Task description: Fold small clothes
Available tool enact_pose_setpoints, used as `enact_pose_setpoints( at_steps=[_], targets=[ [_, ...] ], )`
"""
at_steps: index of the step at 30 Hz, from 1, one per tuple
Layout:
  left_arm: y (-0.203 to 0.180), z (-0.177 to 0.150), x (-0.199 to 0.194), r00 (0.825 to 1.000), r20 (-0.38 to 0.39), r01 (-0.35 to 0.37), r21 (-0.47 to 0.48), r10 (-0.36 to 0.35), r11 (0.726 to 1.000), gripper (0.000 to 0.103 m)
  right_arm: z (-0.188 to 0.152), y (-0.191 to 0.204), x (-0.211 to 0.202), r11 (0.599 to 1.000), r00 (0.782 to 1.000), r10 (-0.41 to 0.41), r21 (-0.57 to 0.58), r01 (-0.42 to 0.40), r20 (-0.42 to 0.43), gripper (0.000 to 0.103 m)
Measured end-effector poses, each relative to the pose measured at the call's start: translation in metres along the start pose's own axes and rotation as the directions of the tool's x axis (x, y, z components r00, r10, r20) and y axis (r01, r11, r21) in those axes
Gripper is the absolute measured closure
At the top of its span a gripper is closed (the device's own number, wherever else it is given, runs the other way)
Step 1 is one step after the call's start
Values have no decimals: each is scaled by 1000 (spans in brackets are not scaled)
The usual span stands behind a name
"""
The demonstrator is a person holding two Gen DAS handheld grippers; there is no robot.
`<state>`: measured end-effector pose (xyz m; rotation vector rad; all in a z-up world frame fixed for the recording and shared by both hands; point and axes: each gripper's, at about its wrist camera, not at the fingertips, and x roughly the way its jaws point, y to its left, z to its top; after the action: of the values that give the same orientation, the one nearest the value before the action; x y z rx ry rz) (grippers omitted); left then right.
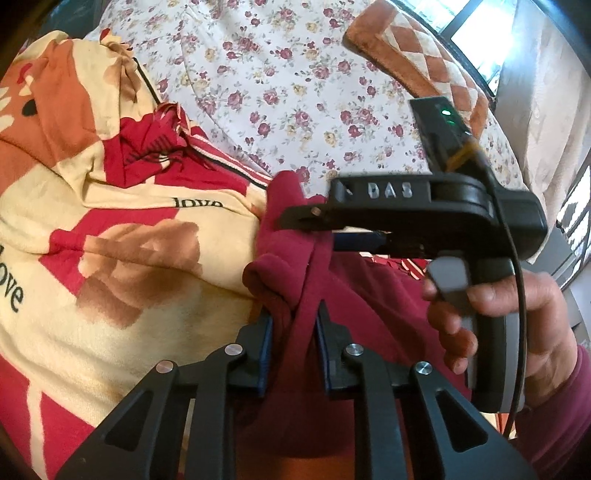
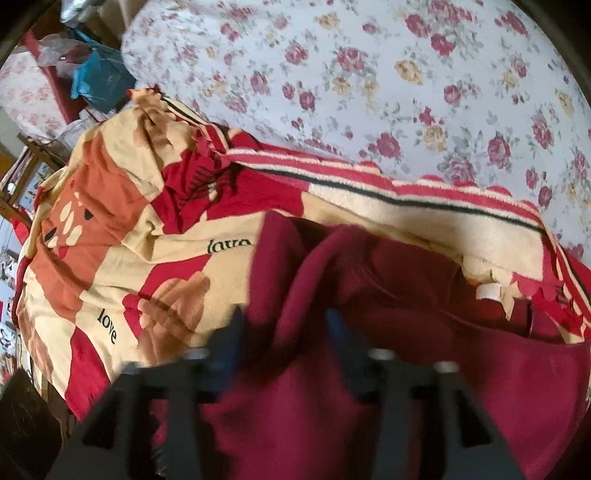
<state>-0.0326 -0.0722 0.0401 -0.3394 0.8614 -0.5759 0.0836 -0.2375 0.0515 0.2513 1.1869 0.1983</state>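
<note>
A dark red garment (image 1: 369,295) lies bunched on a cream, red and orange blanket (image 1: 129,258) printed with "love". My left gripper (image 1: 294,314) is shut on a raised fold of this garment, with the cloth pinched between its blue pads. The right gripper (image 1: 295,219), held by a hand (image 1: 517,314), reaches in from the right with its tips at the same fold, just above the left one. In the right wrist view the right gripper (image 2: 284,325) is blurred. Its fingers stand wide apart with the garment (image 2: 406,295) lying loosely between them.
The blanket (image 2: 147,221) rests on a bed with a white floral sheet (image 1: 277,74). An orange diamond-patterned cushion (image 1: 424,62) lies at the far right edge, under a bright window (image 1: 480,22). Bags and clutter (image 2: 92,74) stand beyond the bed at upper left.
</note>
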Motion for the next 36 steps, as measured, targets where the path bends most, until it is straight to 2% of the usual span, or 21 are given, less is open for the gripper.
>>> enact_pose_setpoints(
  at_steps=[5,7,9,11,12,14,15,16,20,21,22,24,27,31,36],
  targets=[
    [-1,-1,-1,1000,1,5,9,-5,1000,103,7,13,16,999,998,-42,-6,41,-36,26],
    [-2,-1,-1,1000,0,7,12,-7,1000,103,9,22,27,999,998,-40,-26,39,-57,25],
    [-2,-1,0,1000,-3,3,14,-3,1000,103,7,31,34,993,995,-86,-86,81,-50,27],
    [-1,-1,2,1000,-16,-4,8,4,1000,103,3,33,30,984,992,-129,-124,129,2,57],
    [0,-1,3,1000,-25,-9,2,9,1000,103,2,29,25,986,993,-119,-119,121,23,71],
    [1,-1,7,999,-41,-25,-3,25,1000,92,0,21,16,991,996,-78,-101,82,46,76],
    [0,-2,9,998,-49,-37,3,38,999,82,-1,17,12,993,997,-62,-97,67,52,78],
    [-1,-3,11,997,-58,-47,11,48,999,77,-3,13,7,995,997,-42,-92,47,59,78],
    [-10,-9,16,994,-60,-87,75,91,993,77,-6,2,-1,998,997,21,-66,-16,69,78],
    [-12,-10,15,994,-51,-87,92,92,992,83,-7,-1,-3,998,997,32,-58,-28,74,78],
    [-14,-11,12,995,-41,-83,102,87,991,95,-9,-4,-7,998,996,40,-48,-36,80,78],
    [-16,-11,6,997,-34,-68,90,71,994,103,-13,-8,-15,998,994,58,-38,-55,91,78],
    [-30,-10,-6,998,-20,-56,84,58,995,103,-19,-13,-33,996,990,88,-42,-84,106,79],
    [-74,-13,-17,999,-8,-51,185,54,981,103,-27,-28,-69,995,986,98,-50,-92,136,80],
    [-131,-18,-14,999,-31,-3,269,12,963,103,-43,-63,-121,997,980,71,-35,-66,185,80]
  ],
)
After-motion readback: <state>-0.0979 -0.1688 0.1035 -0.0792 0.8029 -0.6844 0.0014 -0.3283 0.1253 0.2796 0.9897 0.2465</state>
